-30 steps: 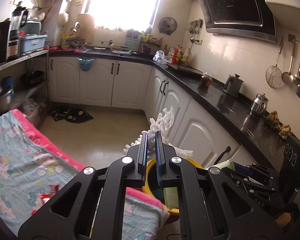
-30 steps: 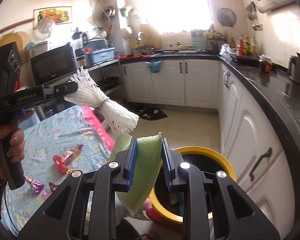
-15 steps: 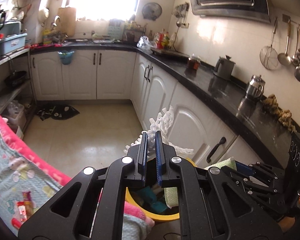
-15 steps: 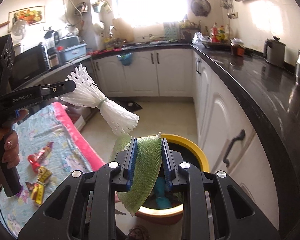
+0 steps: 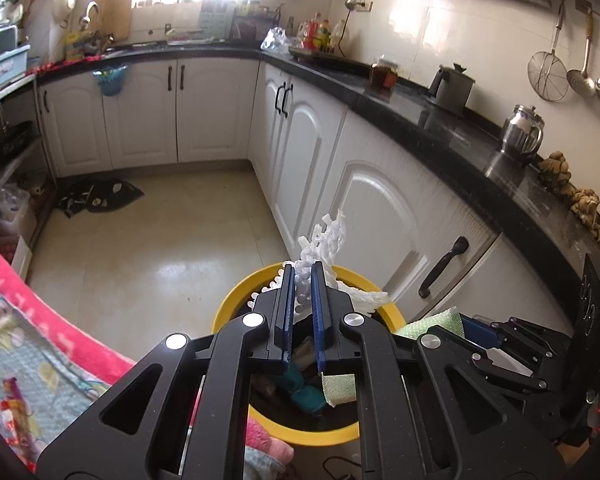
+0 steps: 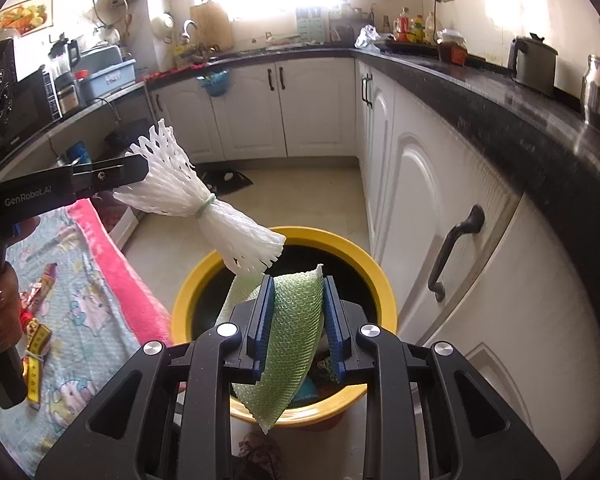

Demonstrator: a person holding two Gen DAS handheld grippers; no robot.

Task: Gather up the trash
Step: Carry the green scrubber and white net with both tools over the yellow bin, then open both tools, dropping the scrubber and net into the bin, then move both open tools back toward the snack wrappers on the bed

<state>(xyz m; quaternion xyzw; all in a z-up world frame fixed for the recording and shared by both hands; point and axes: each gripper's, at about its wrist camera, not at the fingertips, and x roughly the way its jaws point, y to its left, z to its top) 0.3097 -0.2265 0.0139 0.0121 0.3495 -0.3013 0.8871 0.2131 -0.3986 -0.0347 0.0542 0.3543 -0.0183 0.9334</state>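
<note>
White foam net [image 6: 204, 204], green foam sheet [image 6: 296, 320] above yellow bin [image 6: 188, 284].

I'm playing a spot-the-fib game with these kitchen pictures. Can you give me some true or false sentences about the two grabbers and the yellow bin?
1. The left gripper pinches a white foam net bundle. True.
2. The right gripper is empty. False: it clamps a green foam mesh sheet.
3. The round yellow-rimmed bin already has rubbish inside. True.
4. The bin has a lid on. False: it stands open.
5. Sweet wrappers lie on the cartoon-print cloth. True.
</note>
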